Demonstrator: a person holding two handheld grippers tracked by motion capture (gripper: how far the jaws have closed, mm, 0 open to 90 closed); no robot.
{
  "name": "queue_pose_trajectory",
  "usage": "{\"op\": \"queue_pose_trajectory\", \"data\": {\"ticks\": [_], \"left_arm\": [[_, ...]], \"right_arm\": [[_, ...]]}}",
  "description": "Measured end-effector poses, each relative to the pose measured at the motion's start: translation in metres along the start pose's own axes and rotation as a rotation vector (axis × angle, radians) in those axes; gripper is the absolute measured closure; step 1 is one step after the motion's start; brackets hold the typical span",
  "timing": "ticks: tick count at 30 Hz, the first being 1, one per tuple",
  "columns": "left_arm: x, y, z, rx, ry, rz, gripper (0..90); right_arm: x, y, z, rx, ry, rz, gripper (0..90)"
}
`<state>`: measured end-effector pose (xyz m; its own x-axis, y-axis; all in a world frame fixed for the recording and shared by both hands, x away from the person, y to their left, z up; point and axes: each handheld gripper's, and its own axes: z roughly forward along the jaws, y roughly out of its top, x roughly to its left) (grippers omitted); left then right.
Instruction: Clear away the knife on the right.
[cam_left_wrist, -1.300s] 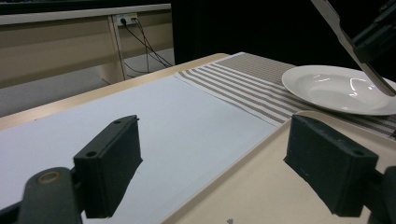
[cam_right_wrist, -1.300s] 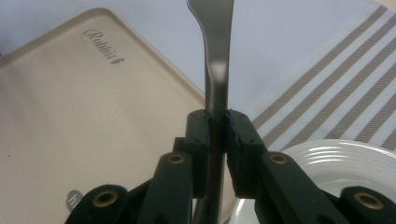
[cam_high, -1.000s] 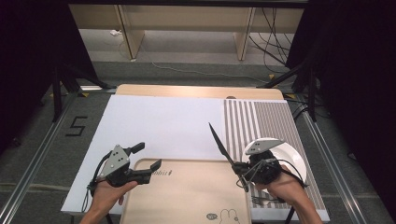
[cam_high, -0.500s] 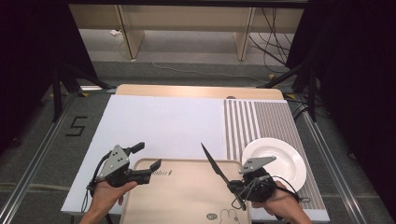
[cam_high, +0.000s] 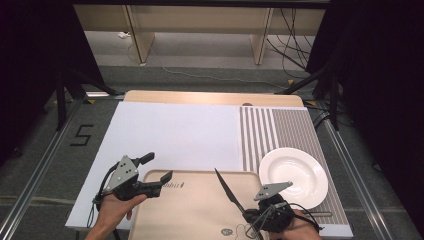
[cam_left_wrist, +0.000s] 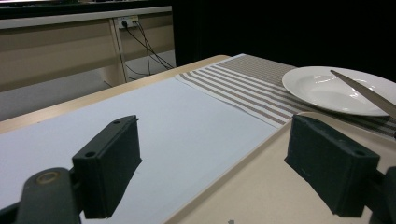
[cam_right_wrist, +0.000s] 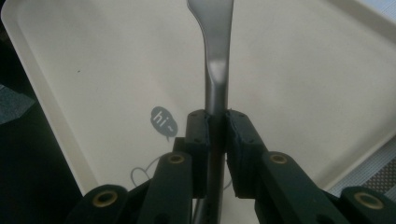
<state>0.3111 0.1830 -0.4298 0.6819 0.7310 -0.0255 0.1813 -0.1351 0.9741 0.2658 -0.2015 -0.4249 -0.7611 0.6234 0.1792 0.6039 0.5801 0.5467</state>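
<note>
Gripping a knife (cam_high: 229, 189) over the tray (cam_high: 195, 215), right tongs (cam_high: 248, 216) clamp it; left tongs (cam_high: 159, 169) gape, seemingly empty.

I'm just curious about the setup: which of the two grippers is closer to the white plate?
Right. The right gripper, shut on a knife, sits just beside the white plate; the left gripper stands open across the tray.

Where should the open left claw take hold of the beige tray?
Probably the near-left rim of the beige rectangular plastic tray. The left claw is open there, one jaw over the tray corner, one outside. Come in level from the left; the raised edge gives the pads something to pinch, clear of the steel knife.
</note>
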Motion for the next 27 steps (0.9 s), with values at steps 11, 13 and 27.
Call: {"op": "queue_pose_trajectory", "data": {"ticks": [11, 13, 27], "left_arm": [[0.000, 0.000, 0.000, 0.002, 0.004, 0.001, 16.8], [0.000, 0.000, 0.000, 0.002, 0.002, 0.004, 16.8], [0.000, -0.001, 0.001, 0.002, 0.001, 0.010, 16.8]], "right_arm": [[0.009, -0.005, 0.007, 0.038, 0.011, -0.003, 80.3], [0.011, -0.006, 0.008, 0.050, 0.000, 0.007, 80.2], [0.015, -0.007, 0.020, 0.122, -0.019, 0.004, 80.2]]}}
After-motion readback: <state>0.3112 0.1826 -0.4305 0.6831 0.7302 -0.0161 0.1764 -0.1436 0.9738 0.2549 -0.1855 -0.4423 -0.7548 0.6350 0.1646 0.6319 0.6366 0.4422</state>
